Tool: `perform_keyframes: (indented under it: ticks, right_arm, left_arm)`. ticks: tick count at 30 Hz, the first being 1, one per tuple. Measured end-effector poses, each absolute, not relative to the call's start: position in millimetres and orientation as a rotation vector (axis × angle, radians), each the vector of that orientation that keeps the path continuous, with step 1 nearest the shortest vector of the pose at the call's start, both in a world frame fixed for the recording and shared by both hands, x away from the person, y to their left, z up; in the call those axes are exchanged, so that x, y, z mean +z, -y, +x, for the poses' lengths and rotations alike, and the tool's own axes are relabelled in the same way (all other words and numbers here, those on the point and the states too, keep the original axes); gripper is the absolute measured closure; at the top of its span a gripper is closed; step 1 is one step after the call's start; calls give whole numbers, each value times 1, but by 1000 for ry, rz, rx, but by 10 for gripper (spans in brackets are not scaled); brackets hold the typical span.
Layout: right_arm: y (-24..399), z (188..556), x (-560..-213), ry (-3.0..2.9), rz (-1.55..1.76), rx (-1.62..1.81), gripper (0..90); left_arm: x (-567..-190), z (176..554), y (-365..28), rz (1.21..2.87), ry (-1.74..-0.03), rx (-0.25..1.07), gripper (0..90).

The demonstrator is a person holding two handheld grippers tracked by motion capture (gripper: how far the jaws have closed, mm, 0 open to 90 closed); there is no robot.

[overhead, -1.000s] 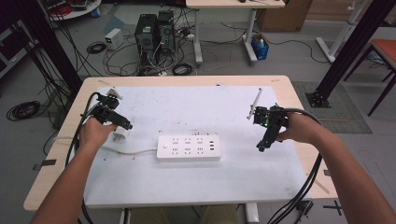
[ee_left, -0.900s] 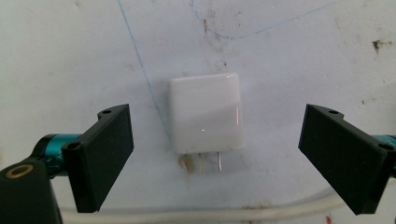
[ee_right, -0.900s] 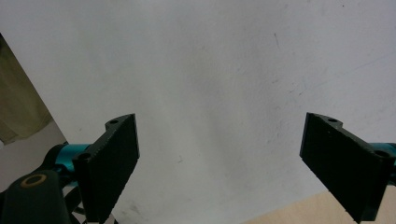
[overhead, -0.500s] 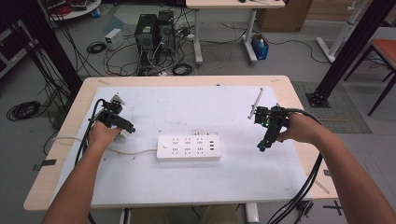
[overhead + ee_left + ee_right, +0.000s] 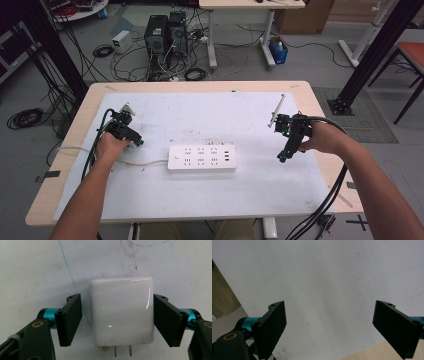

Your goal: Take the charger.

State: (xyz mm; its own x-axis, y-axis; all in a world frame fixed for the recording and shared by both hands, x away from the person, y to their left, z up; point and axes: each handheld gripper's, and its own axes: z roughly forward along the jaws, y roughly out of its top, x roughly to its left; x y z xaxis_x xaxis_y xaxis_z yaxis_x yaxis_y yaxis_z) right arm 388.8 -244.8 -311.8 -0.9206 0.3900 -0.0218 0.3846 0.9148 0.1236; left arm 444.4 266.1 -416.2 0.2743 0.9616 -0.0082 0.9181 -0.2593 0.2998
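A white square plug adapter lies flat on the white mat, its two metal prongs pointing toward the camera. My left gripper straddles it. Its jaws have just been closing: the right pad is at the adapter's side, and a narrow gap still shows at the left pad. In the high view, the left gripper is low on the mat, left of a white power strip. My right gripper hovers open near the mat's right edge, and its jaws have nothing between them.
The power strip's white cord trails left toward the left hand. The white mat covers most of the wooden table. A thin rod stands at the right rear. Computers and cables sit on the floor beyond.
The left hand has dropped to the mat left of the power strip. The right hand has kept still.
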Motion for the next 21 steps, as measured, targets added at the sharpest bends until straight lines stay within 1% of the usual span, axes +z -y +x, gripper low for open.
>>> perform_keyframes:
  ticks: [2,4,5,11,16,19,20,21]
  right_arm:
    - [245,388,-312,-3030,612,184,112]
    - [245,388,-312,-3030,615,181,112]
    - [245,388,-312,-3029,612,180,112]
    - [243,389,-310,-3004,607,198,112]
    - [244,389,-307,-2960,653,232,112]
    - [244,389,-305,-2937,673,250,112]
    - [244,388,-304,-2933,684,248,112]
    - [244,388,-304,-2931,682,250,112]
  left_arm:
    - [-416,444,-266,2302,-1735,257,318]
    - [-414,443,-266,2311,-1702,257,398]
    - [-414,442,-266,2311,-1700,263,415]
    - [-412,440,-266,2334,-1662,290,426]
    - [-399,433,-264,2352,-1545,285,426]
    - [-384,429,-263,2361,-1440,270,426]
    - [-384,429,-263,2361,-1440,270,426]
    - [-372,425,-260,2395,-1366,276,426]
